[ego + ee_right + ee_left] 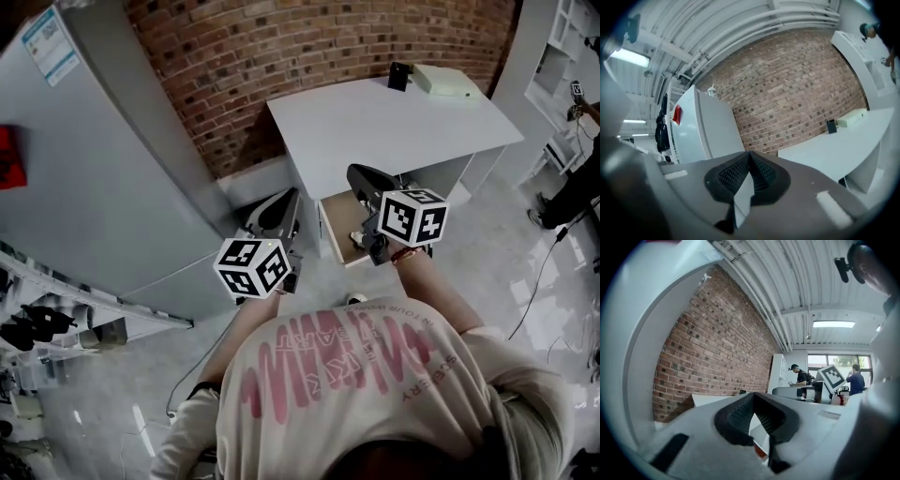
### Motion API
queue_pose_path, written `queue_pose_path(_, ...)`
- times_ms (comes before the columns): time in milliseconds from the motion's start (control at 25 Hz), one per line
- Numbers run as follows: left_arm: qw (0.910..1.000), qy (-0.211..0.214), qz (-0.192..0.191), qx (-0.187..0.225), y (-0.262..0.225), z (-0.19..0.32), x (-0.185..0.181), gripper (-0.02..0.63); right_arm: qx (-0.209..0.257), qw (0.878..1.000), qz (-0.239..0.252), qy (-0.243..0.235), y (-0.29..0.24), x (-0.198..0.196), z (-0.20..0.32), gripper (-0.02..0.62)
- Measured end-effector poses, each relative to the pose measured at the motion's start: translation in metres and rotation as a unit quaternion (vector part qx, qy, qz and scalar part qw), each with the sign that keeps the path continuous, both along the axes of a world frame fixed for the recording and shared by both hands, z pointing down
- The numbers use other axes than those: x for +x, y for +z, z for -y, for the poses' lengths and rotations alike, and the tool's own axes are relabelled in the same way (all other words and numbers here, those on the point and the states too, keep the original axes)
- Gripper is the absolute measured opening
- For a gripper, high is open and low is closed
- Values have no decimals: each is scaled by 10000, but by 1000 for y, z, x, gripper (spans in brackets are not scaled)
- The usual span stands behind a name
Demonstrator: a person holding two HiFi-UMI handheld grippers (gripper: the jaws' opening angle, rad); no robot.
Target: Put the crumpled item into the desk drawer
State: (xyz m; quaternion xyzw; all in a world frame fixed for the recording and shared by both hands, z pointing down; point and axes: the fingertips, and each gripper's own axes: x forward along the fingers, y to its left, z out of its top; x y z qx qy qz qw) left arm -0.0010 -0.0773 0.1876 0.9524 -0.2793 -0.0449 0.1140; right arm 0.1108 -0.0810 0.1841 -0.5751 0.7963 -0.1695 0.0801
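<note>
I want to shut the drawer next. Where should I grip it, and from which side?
Probably the drawer by its front panel's top edge, coming from above on the person's side. It stands pulled out from under the desk with its top open, so that edge is free; no handle shows. The right hand-held gripper, shut and empty, hangs nearest.

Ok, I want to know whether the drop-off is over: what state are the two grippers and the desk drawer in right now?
left gripper: shut, nothing between its jaws.
right gripper: shut, nothing between its jaws.
desk drawer: pulled open under the desk; what lies inside is too small to make out.
</note>
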Motion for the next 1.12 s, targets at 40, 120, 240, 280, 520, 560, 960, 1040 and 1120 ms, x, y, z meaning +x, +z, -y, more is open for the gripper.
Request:
queue_pose_path(40, 9999, -54, 25, 155, -7, -3, -1, 3, 102, 9998, -148, 20, -6, -1, -4, 8)
queue_pose_path(120, 9989, -120, 60, 448, -21, -8, -2, 3, 218, 9992, -323, 49, -12, -3, -10, 8)
queue_pose_path(240, 9964, -163, 67, 826, -36, -17, -3, 3, 290, 9983, -481, 145, -14, -4, -19, 8)
queue_pose_path(280, 9957, -171, 53, 912, -39, -21, -3, 3, 309, 9979, -538, 175, -14, -3, -23, 8)
queue_pose_path(520, 9950, -173, -33, 980, -39, -38, -1, 3, 384, 9965, -712, 196, -14, -5, -42, 8)
queue_pose_path(560, 9951, -167, -56, 968, -38, -39, 0, 3, 393, 9962, -747, 191, -13, -5, -45, 8)
queue_pose_path(960, 9958, -76, -157, 896, -38, -48, 0, 3, 361, 9955, -825, 281, -11, -5, -59, 6)
queue_pose_path(1040, 9960, -49, -158, 883, -35, -50, 3, 3, 343, 9956, -816, 306, -8, -2, -62, 6)
queue_pose_path(1120, 9959, -13, -148, 892, -34, -52, 6, 3, 329, 9957, -805, 332, -6, 0, -63, 6)
